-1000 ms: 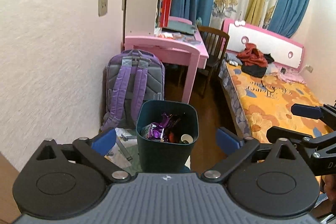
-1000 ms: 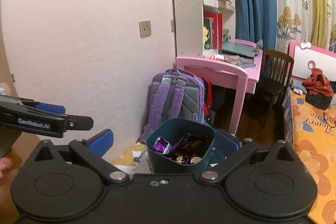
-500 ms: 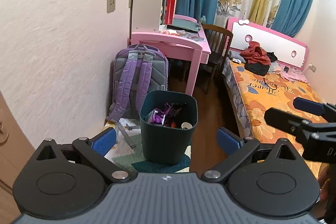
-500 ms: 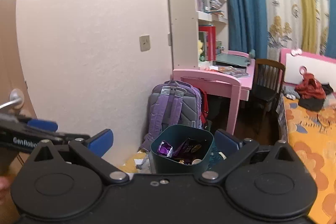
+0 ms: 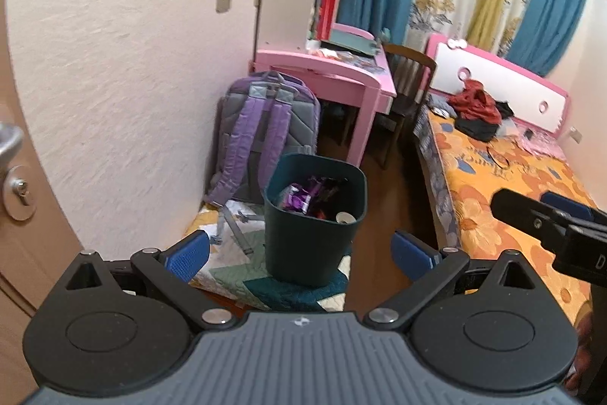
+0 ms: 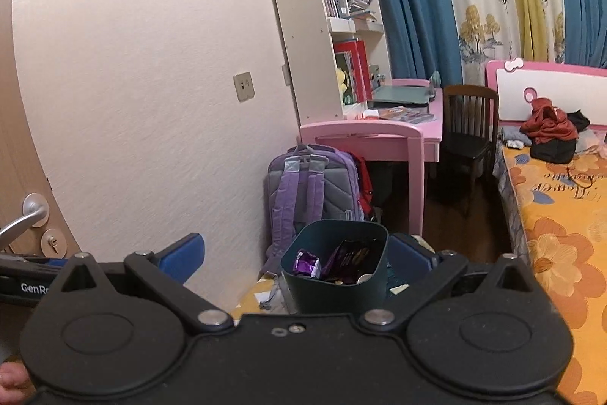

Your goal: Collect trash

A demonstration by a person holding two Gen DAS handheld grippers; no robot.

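A dark teal trash bin (image 5: 315, 219) stands on a quilted mat on the floor; it also shows in the right wrist view (image 6: 335, 276). It holds purple wrappers (image 5: 297, 198) and a small cup (image 5: 345, 217). My left gripper (image 5: 301, 249) is open and empty, some way back from the bin. My right gripper (image 6: 296, 259) is open and empty, also back from the bin. The right gripper's side shows at the right edge of the left wrist view (image 5: 550, 226).
A purple backpack (image 5: 261, 131) leans on the wall behind the bin. A pink desk (image 5: 326, 71), a dark wooden chair (image 5: 408, 93) and a bed with an orange cover (image 5: 512, 185) lie beyond. A door with a handle (image 6: 22, 219) is at the left.
Both grippers have pulled back and up from the bin, so it looks smaller and farther. The door and its handle have come into view at the left.
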